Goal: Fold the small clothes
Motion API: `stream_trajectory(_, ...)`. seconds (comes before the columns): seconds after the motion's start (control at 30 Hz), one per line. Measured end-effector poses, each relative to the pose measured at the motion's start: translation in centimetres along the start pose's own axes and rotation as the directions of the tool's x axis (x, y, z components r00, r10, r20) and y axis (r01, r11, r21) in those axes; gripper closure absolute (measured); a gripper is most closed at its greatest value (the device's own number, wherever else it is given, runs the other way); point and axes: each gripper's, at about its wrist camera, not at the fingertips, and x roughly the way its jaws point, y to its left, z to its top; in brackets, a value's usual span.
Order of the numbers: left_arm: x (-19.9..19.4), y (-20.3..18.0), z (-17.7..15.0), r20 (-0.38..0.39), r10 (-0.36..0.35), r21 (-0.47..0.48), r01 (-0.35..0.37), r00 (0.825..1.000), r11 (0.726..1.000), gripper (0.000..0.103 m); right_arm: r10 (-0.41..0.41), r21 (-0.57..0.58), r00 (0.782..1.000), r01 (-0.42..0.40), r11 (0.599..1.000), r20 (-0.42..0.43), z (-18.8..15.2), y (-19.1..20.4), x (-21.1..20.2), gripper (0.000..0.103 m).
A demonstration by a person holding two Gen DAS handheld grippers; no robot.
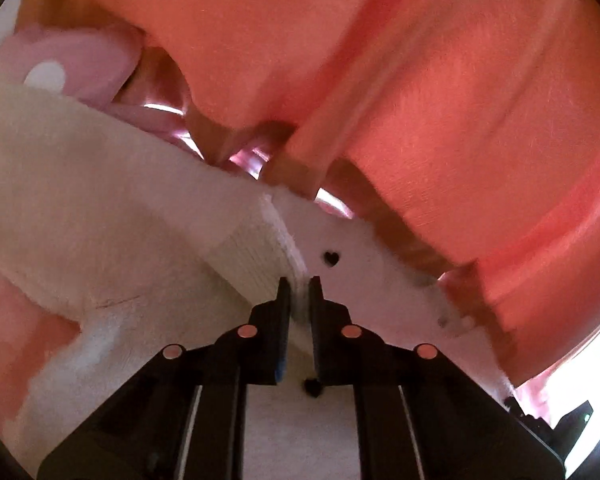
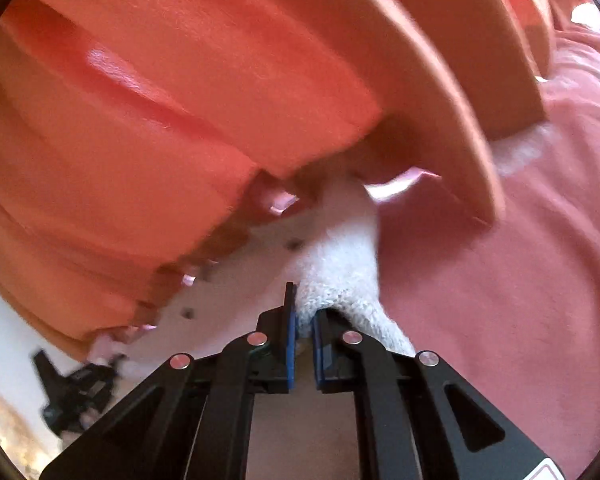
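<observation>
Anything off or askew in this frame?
Nothing damaged or spilled. Left gripper and right gripper are each shut on the white garment, which has small black hearts. It hangs bunched, not flat, close under an orange blurred surface. Both views are motion-blurred.

We see fuzzy white knit garment [image 1: 100, 200]; matt black plastic gripper fingers [image 2: 290, 320] w/ shiny metal rivets [image 2: 257, 338]; soft pink cloth [image 2: 500, 280].
</observation>
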Motion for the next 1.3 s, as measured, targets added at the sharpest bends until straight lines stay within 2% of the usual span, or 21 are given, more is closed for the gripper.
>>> stream_trajectory(0.03,0.7,0.3,-0.5,-0.025,0.022,0.001,-0.022,0.999,1.000,0.094,-0.052,0.015,0.997,0.053,0.998,-0.048,-0.7,-0.8,1.4,0.096)
stream_trajectory(0.1,1.9,1.9,-2.5,-0.094,0.063,-0.031,-0.066,0.994,0.997,0.094,-0.030,0.048,0.999,0.032,0.998,-0.041,-0.6,-1.0,1.0,0.097)
stream_trajectory(0.17,1.3,2.9,-3.7,-0.081,0.072,-0.035,-0.075,0.994,0.997,0.094,-0.031,0.036,0.999,0.032,0.999,-0.026,-0.4,-0.1,-0.5,0.094)
stream_trajectory(0.2,1.0,3.1,-3.8,-0.081,0.074,-0.041,-0.078,0.994,0.996,0.094,-0.048,0.033,0.998,0.049,0.998,-0.027,-0.5,0.4,-0.7,0.089)
stream_trajectory(0.27,1.0,3.6,-4.0,-0.095,0.073,-0.053,-0.079,0.993,0.995,0.092,-0.090,0.032,0.996,0.090,0.995,-0.016,-0.8,1.4,-1.7,0.089)
stream_trajectory(0.43,0.6,4.4,-4.5,-0.101,0.079,-0.056,-0.085,0.992,0.995,0.089,-0.106,-0.161,0.990,0.120,0.980,0.094,-1.3,4.6,-4.4,0.088)
stream_trajectory(0.5,0.2,5.0,-4.6,-0.104,0.073,-0.067,-0.080,0.992,0.995,0.087,-0.184,-0.223,0.983,0.175,0.959,-0.019,-1.5,4.3,-0.4,0.081)
stream_trajectory(0.57,-0.9,5.6,-4.6,-0.109,0.061,-0.083,-0.070,0.992,0.994,0.087,-0.222,-0.199,0.972,0.202,0.959,-0.082,-2.4,2.7,1.4,0.082)
stream_trajectory(0.63,-2.4,6.8,-4.1,-0.098,0.057,-0.109,-0.068,0.994,0.992,0.080,-0.231,-0.209,0.971,0.213,0.954,-0.066,-2.2,3.5,0.6,0.081)
stream_trajectory(0.73,-5.4,9.7,-2.8,-0.040,0.059,-0.174,-0.065,0.997,0.983,0.055,-0.174,-0.239,0.985,0.168,0.956,-0.007,-2.1,5.9,-2.0,0.076)
stream_trajectory(0.8,-7.8,13.1,-1.3,0.011,0.121,-0.234,-0.115,0.993,0.965,0.030,-0.139,-0.248,0.990,0.134,0.959,-0.003,-2.4,7.2,-2.8,0.063)
stream_trajectory(0.83,-8.6,14.7,-0.6,0.024,0.155,-0.257,-0.144,0.988,0.956,0.027,-0.120,-0.253,0.993,0.115,0.961,-0.004,-2.7,7.8,-3.0,0.061)
stream_trajectory(0.9,-10.2,19.0,1.5,0.038,0.256,-0.313,-0.232,0.966,0.921,0.025,-0.100,-0.280,0.995,0.090,0.956,-0.021,-3.2,8.9,-2.8,0.058)
stream_trajectory(1.03,-12.1,26.8,5.1,0.058,0.396,-0.434,-0.334,0.916,0.837,0.024,-0.101,-0.341,0.993,0.076,0.937,-0.056,-4.5,10.8,-1.2,0.055)
stream_trajectory(1.07,-12.1,28.5,5.9,0.048,0.435,-0.459,-0.367,0.899,0.809,0.025,-0.101,-0.349,0.993,0.072,0.934,-0.065,-5.3,10.7,-1.0,0.055)
stream_trajectory(1.13,-11.6,30.6,6.7,0.030,0.447,-0.477,-0.380,0.894,0.793,0.028,-0.110,-0.369,0.991,0.074,0.927,-0.078,-5.9,11.4,-0.4,0.055)
stream_trajectory(1.17,-10.9,31.4,6.9,0.006,0.445,-0.480,-0.388,0.895,0.787,0.040,-0.113,-0.376,0.990,0.076,0.924,-0.078,-6.0,11.5,-0.3,0.055)
stream_trajectory(1.2,-10.0,32.0,7.1,-0.021,0.433,-0.481,-0.389,0.901,0.786,0.060,-0.114,-0.379,0.991,0.076,0.922,-0.077,-6.3,11.5,-0.4,0.054)
stream_trajectory(1.23,-9.3,32.1,7.3,-0.057,0.466,-0.473,-0.435,0.883,0.766,0.068,-0.112,-0.381,0.991,0.074,0.922,-0.078,-6.3,11.5,-0.5,0.054)
stream_trajectory(1.27,-9.3,31.9,7.5,-0.048,0.491,-0.465,-0.455,0.870,0.760,0.085,-0.112,-0.382,0.991,0.075,0.921,-0.076,-6.4,11.6,-0.4,0.053)
stream_trajectory(1.3,-9.2,31.4,7.9,-0.027,0.467,-0.454,-0.427,0.884,0.782,0.098,-0.114,-0.382,0.991,0.078,0.921,-0.072,-6.4,11.6,-0.4,0.053)
